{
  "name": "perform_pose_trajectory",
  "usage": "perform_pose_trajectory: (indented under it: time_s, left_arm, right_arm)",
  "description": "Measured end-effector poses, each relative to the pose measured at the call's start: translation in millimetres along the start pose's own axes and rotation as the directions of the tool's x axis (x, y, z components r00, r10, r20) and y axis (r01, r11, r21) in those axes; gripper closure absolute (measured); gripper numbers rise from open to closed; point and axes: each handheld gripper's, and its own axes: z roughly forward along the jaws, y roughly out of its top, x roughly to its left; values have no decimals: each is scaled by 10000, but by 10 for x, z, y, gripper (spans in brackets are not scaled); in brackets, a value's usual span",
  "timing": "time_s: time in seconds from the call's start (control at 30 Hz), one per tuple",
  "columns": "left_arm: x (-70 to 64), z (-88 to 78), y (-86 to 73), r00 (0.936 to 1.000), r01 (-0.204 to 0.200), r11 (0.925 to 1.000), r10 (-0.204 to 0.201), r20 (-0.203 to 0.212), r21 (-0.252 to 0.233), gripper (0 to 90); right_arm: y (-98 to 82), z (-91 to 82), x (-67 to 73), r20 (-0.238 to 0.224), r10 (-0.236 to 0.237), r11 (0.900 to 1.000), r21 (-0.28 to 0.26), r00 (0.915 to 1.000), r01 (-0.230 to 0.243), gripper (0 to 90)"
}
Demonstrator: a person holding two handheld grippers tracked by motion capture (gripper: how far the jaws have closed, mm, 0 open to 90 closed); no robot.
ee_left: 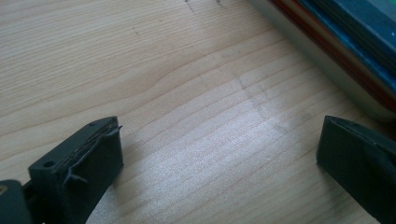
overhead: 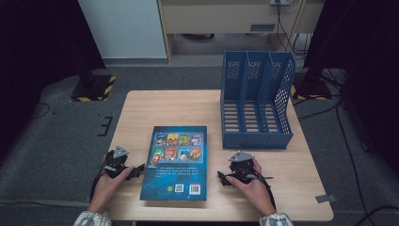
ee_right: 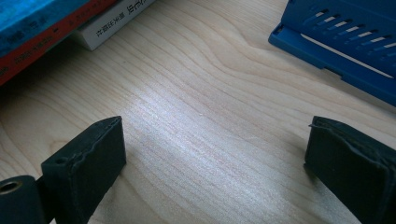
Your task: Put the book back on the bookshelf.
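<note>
Both grippers rest low on the wooden table (overhead: 141,101), one on each side of a stack of books (overhead: 176,160) that lies flat with a dark blue back cover facing up. The left gripper (overhead: 123,168) has its jaws spread wide with nothing between them but bare wood; in the left gripper view the stack's edge (ee_left: 336,56) runs past the far side of the right-hand jaw, just beyond its tip and apart from it — white page edges under red and blue covers. The right gripper (overhead: 235,175) is likewise parted wide and holds nothing; in the right gripper view the stack (ee_right: 51,23) sits ahead of the left-hand jaw and off to that side, clear of the tip, while the low front wall of a blue file organizer (ee_right: 345,51) lies ahead of the right-hand jaw, well apart from it. How many books make up the stack is hard to tell from these edges — probably two or three. From the high view the organizer (overhead: 256,101) stands upright beyond the right gripper, its three slots open toward the top.
</note>
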Motion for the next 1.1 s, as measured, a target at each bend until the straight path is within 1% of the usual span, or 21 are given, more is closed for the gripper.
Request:
perform_pose_trajectory:
  time_s: [0.17, 0.2, 0.3, 0.33, 0.4, 0.43, 0.47, 0.5, 0.53, 0.57, 0.6, 0.67, 0.73, 0.77, 0.8, 0.9, 0.93, 0.97, 1.0, 1.07, 1.1]
  left_arm:
    - [4, -13, 11, 10000, 64, 10000, -64, 31, 0, 20]
    - [19, -41, 13, 9997, 190, 9998, -189, 145, -66, 56]
    - [34, -76, 15, 9994, 327, 9994, -325, 145, -148, 54]
    - [48, -116, 24, 9984, 513, 9981, -504, 259, -355, 56]
    - [51, -140, 31, 9978, 591, 9973, -578, 310, -429, 61]
    - [48, -190, 42, 9976, 633, 9968, -618, 318, -490, 64]
    - [48, -190, 42, 9976, 633, 9968, -618, 318, -490, 65]
    - [42, -219, 47, 9969, 702, 9959, -680, 402, -567, 65]
    - [39, -250, 54, 9960, 754, 9949, -719, 530, -675, 65]
    - [33, -275, 59, 9954, 779, 9941, -732, 624, -755, 65]
    - [18, -322, 73, 9959, 707, 9937, -653, 629, -866, 65]
    - [-17, -390, 99, 9979, 470, 9941, -424, 487, -976, 64]
    - [-57, -443, 119, 9972, 454, 9932, -386, 646, -1075, 55]
    - [-88, -465, 129, 9971, 416, 9929, -342, 680, -1114, 54]
    - [-121, -484, 140, 9968, 377, 9931, -295, 743, -1112, 54]
    - [-232, -512, 167, 9938, 208, 9940, -89, 1108, -1073, 48]
    - [-273, -515, 173, 9929, 127, 9949, -8, 1191, -999, 45]
    - [-307, -513, 177, 9919, 83, 9957, 36, 1272, -926, 42]
    - [-362, -510, 181, 9899, -124, 9970, 231, 1396, -769, 38]
    - [-445, -492, 185, 9852, -433, 9968, 537, 1626, -668, 34]
    - [-478, -477, 188, 9840, -468, 9968, 572, 1690, -648, 32]
  right_arm:
    - [-2, -4, -9, -38, -9, 10000, -21, 10000, 9, 61]
    - [-2, -6, -9, -44, -6, 10000, -29, 10000, 5, 70]
    - [3, -18, -7, -92, 65, 10000, -42, 9999, -65, 97]
    - [20, -43, -1, -192, 138, 9998, -135, 9997, -141, 100]
    - [47, -93, 9, -284, 159, 9993, -345, 9995, -169, 110]
    - [63, -122, 14, -348, 153, 9988, -453, 9993, -168, 110]
    - [63, -122, 14, -348, 153, 9988, -453, 9993, -168, 110]
    - [98, -181, 42, -549, 179, 9973, -696, 9983, -217, 111]
    - [118, -205, 60, -667, 135, 9967, -793, 9977, -188, 110]
    - [118, -205, 60, -667, 135, 9967, -793, 9977, -188, 110]
    - [135, -225, 77, -801, 111, 9962, -855, 9967, -180, 106]
    - [194, -285, 135, -1037, -24, 9938, -1104, 9946, -91, 104]
    - [261, -350, 220, -1302, -236, 9897, -1429, 9912, 48, 95]
    - [278, -366, 242, -1468, -338, 9888, -1488, 9886, 117, 89]
    - [278, -366, 242, -1468, -338, 9888, -1488, 9886, 117, 89]
    - [307, -363, 309, -1792, -500, 9879, -1536, 9825, 223, 75]
    - [316, -334, 340, -1883, -586, 9895, -1407, 9804, 322, 72]
    - [319, -325, 355, -1970, -546, 9900, -1381, 9789, 274, 71]
    - [324, -309, 374, -2107, -508, 9908, -1334, 9762, 227, 70]
    - [328, -294, 393, -2199, -480, 9911, -1321, 9743, 190, 69]
    - [338, -267, 443, -2358, -434, 9922, -1242, 9708, 142, 69]
